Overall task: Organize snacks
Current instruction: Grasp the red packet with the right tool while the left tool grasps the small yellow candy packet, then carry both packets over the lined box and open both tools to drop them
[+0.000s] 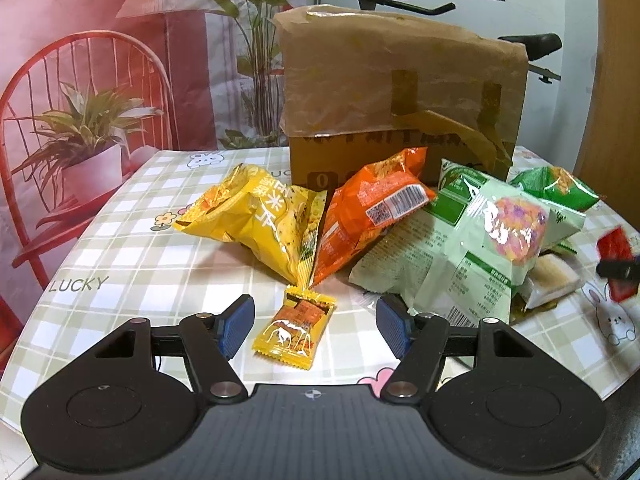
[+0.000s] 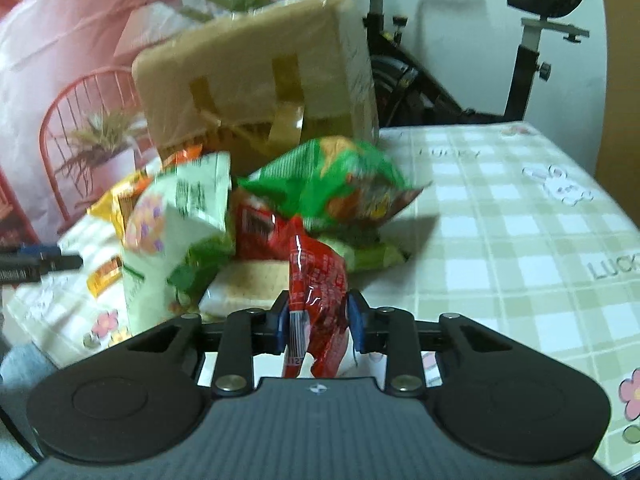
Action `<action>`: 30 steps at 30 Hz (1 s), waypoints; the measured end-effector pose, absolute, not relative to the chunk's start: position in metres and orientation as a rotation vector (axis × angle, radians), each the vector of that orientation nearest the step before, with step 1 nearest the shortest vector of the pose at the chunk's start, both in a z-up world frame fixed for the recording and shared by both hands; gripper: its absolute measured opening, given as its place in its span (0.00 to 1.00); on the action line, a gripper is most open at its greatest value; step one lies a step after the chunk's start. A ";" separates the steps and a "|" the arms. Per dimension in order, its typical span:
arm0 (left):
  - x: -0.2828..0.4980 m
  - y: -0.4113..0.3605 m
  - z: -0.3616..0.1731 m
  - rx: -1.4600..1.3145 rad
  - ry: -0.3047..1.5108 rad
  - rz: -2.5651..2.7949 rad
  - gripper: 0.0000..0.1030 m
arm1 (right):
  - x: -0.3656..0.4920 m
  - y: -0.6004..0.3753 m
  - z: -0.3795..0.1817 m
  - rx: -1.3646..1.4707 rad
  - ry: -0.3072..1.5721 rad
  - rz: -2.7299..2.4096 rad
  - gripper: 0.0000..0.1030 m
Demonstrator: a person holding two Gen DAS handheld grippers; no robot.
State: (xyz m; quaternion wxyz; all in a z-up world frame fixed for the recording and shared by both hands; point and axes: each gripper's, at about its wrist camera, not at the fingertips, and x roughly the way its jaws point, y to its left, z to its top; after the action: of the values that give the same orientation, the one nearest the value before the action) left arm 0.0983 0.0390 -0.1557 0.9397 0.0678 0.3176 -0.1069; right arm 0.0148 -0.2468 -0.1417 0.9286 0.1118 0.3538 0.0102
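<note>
Small yellow packet (image 1: 295, 330) sits between my wide-open left gripper (image 1: 316, 324), near the tabletop's front edge, lined up to grab. Right gripper (image 2: 319, 322) is clamped on a red packet (image 2: 316, 292), lifted off the pile (image 2: 256, 208) for sorting, I'd guess.

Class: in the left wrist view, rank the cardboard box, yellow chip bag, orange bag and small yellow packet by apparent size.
1. cardboard box
2-3. yellow chip bag and orange bag: look alike, unranked
4. small yellow packet, though nearest the camera
</note>
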 end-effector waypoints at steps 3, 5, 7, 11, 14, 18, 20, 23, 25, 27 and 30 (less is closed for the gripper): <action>0.100 0.042 -0.160 0.143 0.662 -0.207 0.67 | 0.020 -0.243 -0.132 0.235 0.698 0.040 0.30; 0.105 0.045 -0.163 0.147 0.674 -0.198 0.67 | 0.025 -0.238 -0.127 0.231 0.682 0.056 0.30; 0.113 0.048 -0.166 0.146 0.687 -0.196 0.64 | 0.029 -0.233 -0.124 0.224 0.673 0.070 0.30; 0.142 0.053 -0.177 0.124 0.746 -0.214 0.60 | 0.039 -0.228 -0.122 0.230 0.668 0.075 0.30; 0.158 0.050 -0.190 0.130 0.792 -0.253 0.60 | 0.043 -0.227 -0.120 0.233 0.665 0.073 0.30; 0.166 0.043 -0.201 0.170 0.797 -0.239 0.61 | 0.046 -0.227 -0.118 0.226 0.662 0.071 0.30; 0.167 0.043 -0.199 0.147 0.809 -0.231 0.40 | 0.048 -0.228 -0.118 0.227 0.662 0.067 0.30; 0.158 0.038 -0.194 0.200 0.774 -0.217 0.35 | 0.050 -0.230 -0.118 0.229 0.659 0.062 0.30; 0.153 0.041 -0.189 0.183 0.754 -0.233 0.33 | 0.051 -0.231 -0.117 0.230 0.657 0.062 0.30; 0.149 0.045 -0.180 0.160 0.729 -0.228 0.33 | 0.052 -0.231 -0.117 0.232 0.653 0.061 0.30; 0.146 0.051 -0.161 0.114 0.679 -0.218 0.33 | 0.054 -0.231 -0.112 0.237 0.641 0.061 0.29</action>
State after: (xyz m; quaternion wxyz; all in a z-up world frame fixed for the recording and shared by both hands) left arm 0.1455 0.0512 -0.1609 0.9355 0.0557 0.3322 -0.1065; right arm 0.0535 -0.2315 -0.1119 0.9418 0.1163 0.3141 0.0298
